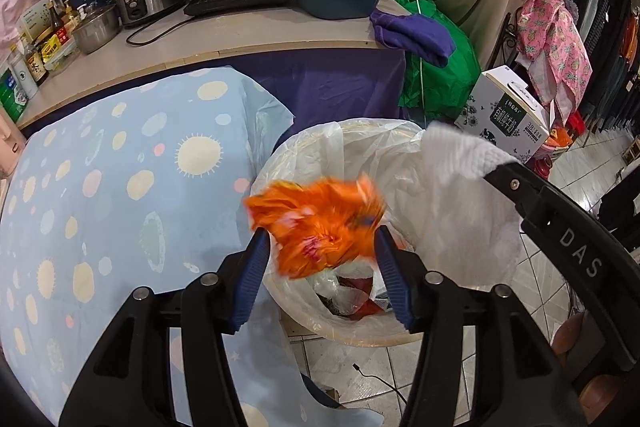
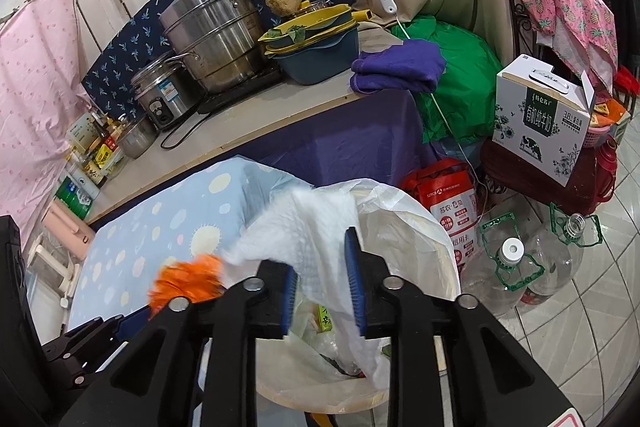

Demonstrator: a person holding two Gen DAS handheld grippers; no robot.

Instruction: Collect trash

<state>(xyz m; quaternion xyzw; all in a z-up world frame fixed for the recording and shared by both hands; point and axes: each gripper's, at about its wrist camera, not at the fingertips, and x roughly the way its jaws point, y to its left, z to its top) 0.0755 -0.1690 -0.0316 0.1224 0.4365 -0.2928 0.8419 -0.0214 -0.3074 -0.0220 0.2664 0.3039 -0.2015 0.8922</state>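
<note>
Black gripper frames fill the bottom of both views, one gripper per hand. Between the blue pads of the left gripper (image 1: 322,255) sits one crumpled orange wrapper (image 1: 316,227), blurred, directly above the open mouth of the single trash bin (image 1: 280,291); the pads stand apart at a middling width, and whether they still press the wrapper cannot be told. The wrapper is a shapeless wad with no clear long axis.

One white paper towel (image 2: 316,247) hangs between the pads of the right gripper (image 2: 322,281), which are narrowly parted; the right pad lies against the sheet, the left pad looks just clear of it. The towel's long axis runs from upper left above the pads down to lower right, its tail drooping into the bin, which is lined with one clear plastic bag (image 2: 416,223) and already holds mixed rubbish.

Only the right wrist view shows the two empty clear jugs (image 2: 516,263) on the tiled floor and the red bag (image 2: 452,203) beside the bin. Both views show the bench (image 1: 248,31) with two steel pots, and the spotted blue cloth (image 1: 104,195) left of the bin. One milk carton box (image 2: 540,119) stands at right.
</note>
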